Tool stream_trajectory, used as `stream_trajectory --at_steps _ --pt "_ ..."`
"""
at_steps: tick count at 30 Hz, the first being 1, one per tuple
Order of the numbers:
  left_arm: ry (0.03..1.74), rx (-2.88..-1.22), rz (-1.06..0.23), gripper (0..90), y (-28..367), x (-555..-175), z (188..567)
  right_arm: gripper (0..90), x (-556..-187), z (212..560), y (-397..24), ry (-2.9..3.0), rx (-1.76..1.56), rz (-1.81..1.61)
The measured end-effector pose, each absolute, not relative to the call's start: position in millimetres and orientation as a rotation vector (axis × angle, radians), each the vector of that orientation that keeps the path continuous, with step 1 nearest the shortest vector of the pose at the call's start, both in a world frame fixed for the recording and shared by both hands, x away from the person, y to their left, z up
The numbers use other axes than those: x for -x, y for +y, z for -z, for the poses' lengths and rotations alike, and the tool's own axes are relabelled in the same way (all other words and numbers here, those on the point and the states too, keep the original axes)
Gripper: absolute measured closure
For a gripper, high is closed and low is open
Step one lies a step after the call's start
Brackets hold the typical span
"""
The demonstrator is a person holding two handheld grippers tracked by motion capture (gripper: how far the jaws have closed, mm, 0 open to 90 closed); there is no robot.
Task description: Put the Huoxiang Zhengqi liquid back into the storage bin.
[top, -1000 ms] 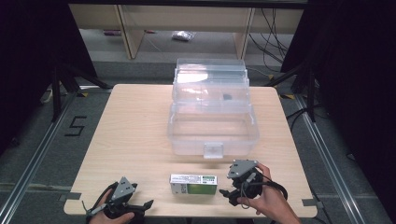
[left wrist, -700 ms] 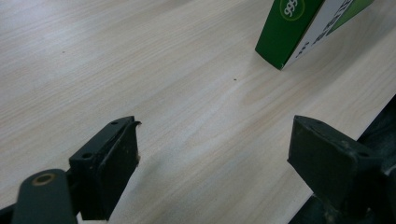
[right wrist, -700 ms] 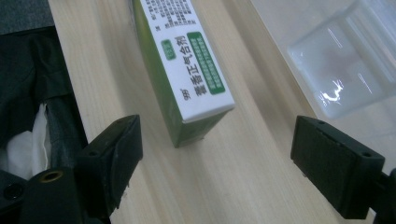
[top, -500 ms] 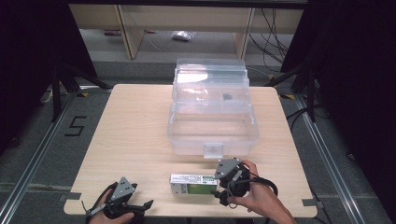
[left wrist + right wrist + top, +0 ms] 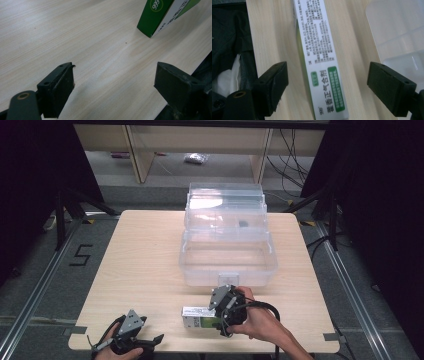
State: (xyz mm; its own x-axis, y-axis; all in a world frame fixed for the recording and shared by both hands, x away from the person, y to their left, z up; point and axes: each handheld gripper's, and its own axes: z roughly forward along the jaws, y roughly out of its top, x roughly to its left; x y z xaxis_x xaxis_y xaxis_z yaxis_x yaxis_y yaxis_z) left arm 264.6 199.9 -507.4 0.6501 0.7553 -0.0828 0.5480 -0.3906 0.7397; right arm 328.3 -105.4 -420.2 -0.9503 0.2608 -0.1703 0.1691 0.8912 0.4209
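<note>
Here the right gripper [image 5: 218, 316] is hanging over the right end of the carton [image 5: 200, 317], which is lying flat near the front edge of the table [image 5: 145, 255], just in front of the clear bin [image 5: 227, 251]. In the right gripper view the jaws are standing wide apart, one on each side of the carton [image 5: 319, 60], touching neither long side; the bin's corner [image 5: 397, 32] is showing at the upper right. The left gripper [image 5: 150, 340] is resting at the front left of the table, well apart from the carton. In the left gripper view its jaws are also spread wide over bare wood, with the carton's green end [image 5: 160, 15] showing beyond them.
</note>
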Motion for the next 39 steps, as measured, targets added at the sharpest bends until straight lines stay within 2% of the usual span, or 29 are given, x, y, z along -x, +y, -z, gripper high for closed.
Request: stream_trajectory --at_steps 15,39 --pt "1.005 -2.078 -0.359 15.4 199.5 -264.6 508.1 19.8 -339.5 426.8 -74.5 2.912 -0.291 -0.395" --pt "1.001 -2.073 -0.358 15.5 199.7 -264.4 508.6 51.2 -348.4 442.9 -48.3 2.997 -0.097 -0.206"
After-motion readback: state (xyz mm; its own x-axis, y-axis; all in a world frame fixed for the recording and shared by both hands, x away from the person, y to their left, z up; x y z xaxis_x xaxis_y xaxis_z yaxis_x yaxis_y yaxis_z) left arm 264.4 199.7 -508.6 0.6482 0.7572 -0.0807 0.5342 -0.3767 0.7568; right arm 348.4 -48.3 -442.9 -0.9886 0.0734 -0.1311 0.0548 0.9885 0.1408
